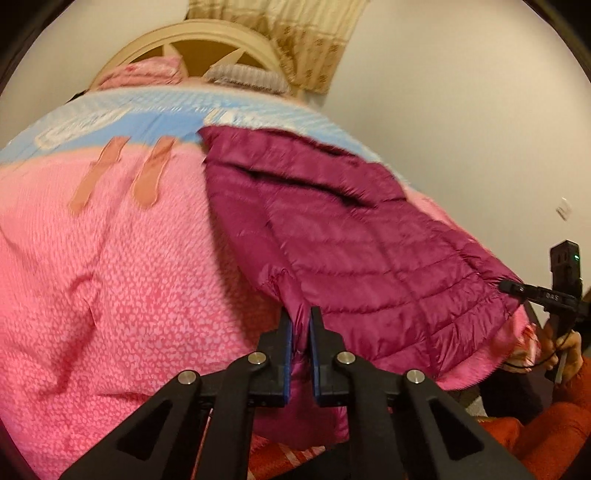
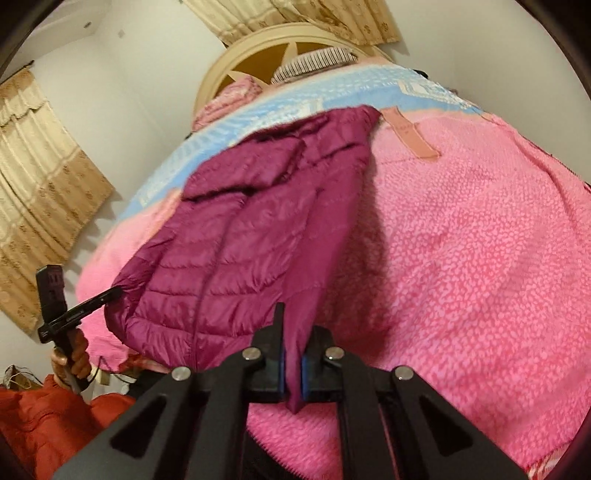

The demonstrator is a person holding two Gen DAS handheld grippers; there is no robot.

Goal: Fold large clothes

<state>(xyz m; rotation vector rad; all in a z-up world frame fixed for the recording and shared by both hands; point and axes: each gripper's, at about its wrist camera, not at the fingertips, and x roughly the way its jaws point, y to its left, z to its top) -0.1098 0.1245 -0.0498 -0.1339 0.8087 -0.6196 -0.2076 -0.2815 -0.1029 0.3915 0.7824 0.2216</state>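
Garment: a magenta quilted jacket (image 1: 332, 229) lay spread on the bed's pink blanket (image 1: 129, 258), its collar end toward the blue strip near the headboard (image 1: 192, 33).
Left gripper (image 1: 301, 325): jaws pinched tight on the jacket's near edge, fabric bunched between the blue pads.
Right gripper (image 2: 293, 332): jaws likewise clamped on a fold of the jacket's hem; in the left wrist view it met the garment's far corner.
Step, as judged: both near corners gripped, ready to lift for a fold.
Risk: the shell looked slick, so a thin pinch could slide out under the jacket's weight.
Risk: uneven lifting might skew the fold or drag the blanket along.
Blur: both views were smeared, so the exact seam gripped was unclear.
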